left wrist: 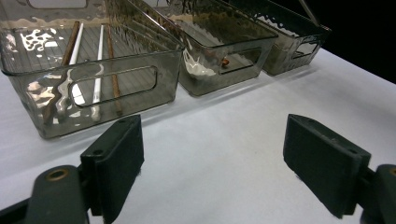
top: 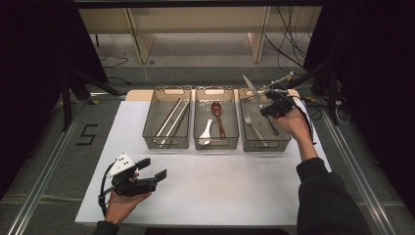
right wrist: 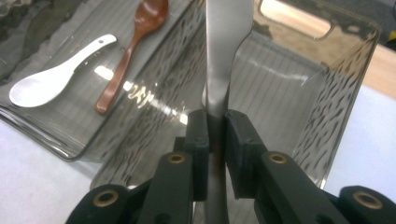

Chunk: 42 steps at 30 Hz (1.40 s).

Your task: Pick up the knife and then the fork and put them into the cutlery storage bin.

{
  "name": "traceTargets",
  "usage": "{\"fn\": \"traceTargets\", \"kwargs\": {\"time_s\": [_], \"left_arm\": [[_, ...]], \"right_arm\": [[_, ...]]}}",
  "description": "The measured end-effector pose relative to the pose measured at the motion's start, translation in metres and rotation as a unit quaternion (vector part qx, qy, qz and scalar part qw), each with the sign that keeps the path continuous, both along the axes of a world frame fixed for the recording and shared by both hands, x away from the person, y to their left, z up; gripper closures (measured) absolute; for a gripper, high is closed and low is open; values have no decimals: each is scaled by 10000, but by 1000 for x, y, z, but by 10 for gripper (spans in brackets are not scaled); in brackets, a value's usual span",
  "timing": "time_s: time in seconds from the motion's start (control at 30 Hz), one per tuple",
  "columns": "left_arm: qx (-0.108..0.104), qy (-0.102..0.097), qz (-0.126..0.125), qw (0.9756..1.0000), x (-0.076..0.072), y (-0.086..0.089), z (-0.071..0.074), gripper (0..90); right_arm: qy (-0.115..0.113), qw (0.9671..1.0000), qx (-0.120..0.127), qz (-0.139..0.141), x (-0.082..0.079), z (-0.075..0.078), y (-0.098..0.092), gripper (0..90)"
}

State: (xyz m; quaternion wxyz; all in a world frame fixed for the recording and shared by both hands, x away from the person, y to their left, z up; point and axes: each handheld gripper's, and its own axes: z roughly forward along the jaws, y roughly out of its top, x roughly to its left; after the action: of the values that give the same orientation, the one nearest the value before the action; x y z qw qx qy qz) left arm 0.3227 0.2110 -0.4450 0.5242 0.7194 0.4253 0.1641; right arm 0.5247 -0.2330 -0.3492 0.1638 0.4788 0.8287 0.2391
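Clamping one knife, the right gripper hovers over three bins; the left gripper's fingers gape empty.

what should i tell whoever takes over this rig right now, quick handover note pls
Right claw: shut on a knife, blade pointing up and away, held above the right bin.
Left claw: open, holding nothing, low over the white table in front of the left bin.
Things: chopsticks lie in the left bin; a white spoon and a brown spoon in the middle bin; a fork in the right bin.
Done: cutlery looks sorted by type.
Left: probably lay the knife in the right bin beside the fork, then open the claw.
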Motion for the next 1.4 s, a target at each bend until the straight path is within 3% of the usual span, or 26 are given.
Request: {"fn": "traceTargets", "kwargs": {"time_s": [0.4, 1.4], "left_arm": [[11, 1, -11, 10000, 0, 0, 0, 198], [13, -2, 1, 10000, 0, 0, 0, 199]], "right_arm": [[146, 9997, -28, -173, 2, -21, -12, 807], [361, 9989, -133, -264, 4, -46, -13, 804]]}}
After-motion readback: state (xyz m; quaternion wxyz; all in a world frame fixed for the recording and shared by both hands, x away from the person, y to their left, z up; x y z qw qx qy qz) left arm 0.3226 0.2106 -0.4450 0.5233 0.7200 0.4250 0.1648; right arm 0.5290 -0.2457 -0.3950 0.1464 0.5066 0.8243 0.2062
